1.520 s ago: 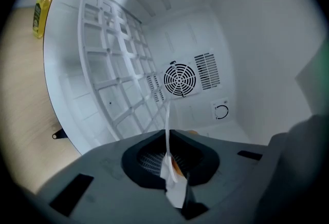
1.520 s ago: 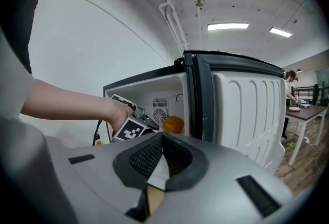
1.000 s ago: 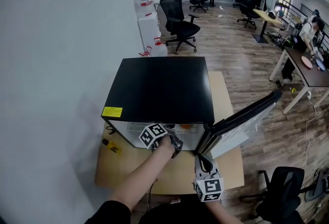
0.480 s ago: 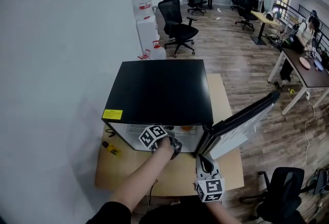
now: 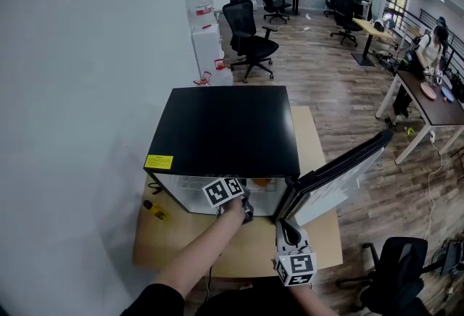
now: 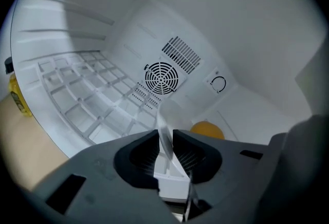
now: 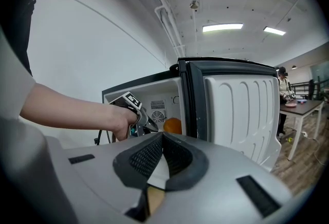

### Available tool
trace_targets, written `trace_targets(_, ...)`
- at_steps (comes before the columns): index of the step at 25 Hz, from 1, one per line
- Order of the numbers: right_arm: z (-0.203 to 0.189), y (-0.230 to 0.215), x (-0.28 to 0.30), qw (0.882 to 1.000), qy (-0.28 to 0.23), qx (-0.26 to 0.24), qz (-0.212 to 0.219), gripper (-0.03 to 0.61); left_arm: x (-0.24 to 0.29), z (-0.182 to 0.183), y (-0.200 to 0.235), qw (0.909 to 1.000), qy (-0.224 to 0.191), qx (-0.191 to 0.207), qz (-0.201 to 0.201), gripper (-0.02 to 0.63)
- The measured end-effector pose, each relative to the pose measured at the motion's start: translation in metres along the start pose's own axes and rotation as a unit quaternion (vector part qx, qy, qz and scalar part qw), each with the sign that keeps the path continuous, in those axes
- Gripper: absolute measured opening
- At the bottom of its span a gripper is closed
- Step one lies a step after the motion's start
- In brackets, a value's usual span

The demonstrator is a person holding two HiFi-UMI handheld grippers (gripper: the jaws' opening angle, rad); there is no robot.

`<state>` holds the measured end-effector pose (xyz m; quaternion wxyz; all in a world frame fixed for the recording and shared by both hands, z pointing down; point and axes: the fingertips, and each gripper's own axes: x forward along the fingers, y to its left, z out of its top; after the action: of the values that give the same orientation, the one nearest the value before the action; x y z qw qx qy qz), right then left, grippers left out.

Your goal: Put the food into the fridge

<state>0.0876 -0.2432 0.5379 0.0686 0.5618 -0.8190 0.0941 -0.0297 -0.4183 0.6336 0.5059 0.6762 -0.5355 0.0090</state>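
One orange (image 6: 207, 130) sits in the fridge (image 5: 225, 126), on the floor of it near the back wall, below the round fan grille (image 6: 161, 77). It's round, so there's no long axis and it points no way in particular.

The left gripper (image 6: 165, 138) pokes into the open front of the fridge. Its fingers have just been opening and now stand a narrow gap apart. There's a thin clear strip in that gap, and I can't tell what it is. The orange is beyond the tips, not touched.

The right gripper (image 7: 163, 138) hangs low in front of the open door (image 5: 341, 166), fingers closed together on nothing. The fridge stands on a wooden counter (image 5: 174, 242), with a yellow bottle (image 5: 157, 209) lying just left of it.
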Motion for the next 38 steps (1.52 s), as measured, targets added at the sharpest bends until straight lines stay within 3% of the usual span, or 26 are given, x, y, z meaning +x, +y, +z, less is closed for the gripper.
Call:
trace_targets(3, 0.0, -0.002, -0.002, 1.0, -0.001, 0.005, -0.002, 0.06, 0.001, 0.006, -0.001, 0.999, -0.014, 0.041, 0.007, 0.08)
trace_targets(6, 0.001, -0.002, -0.004, 1.0, -0.004, 0.01, -0.002, 0.06, -0.001, 0.015, -0.001, 0.9967, -0.036, 0.072, 0.012, 0.144)
trace_targets(10, -0.001, -0.003, -0.006, 1.0, -0.003, 0.009, -0.005, 0.06, -0.003, 0.02, 0.001, 0.9939, -0.045, 0.099, 0.019, 0.162)
trace_targets(27, 0.005, 0.007, -0.007, 1.0, -0.007, -0.004, 0.005, 0.06, -0.019, 0.02, 0.009, 0.9912, -0.056, 0.119, 0.016, 0.219)
trace_targets(38, 0.008, 0.025, -0.034, 1.0, -0.015, -0.016, 0.001, 0.06, -0.082, 0.015, 0.004, 0.9824, -0.109, 0.15, -0.022, 0.238)
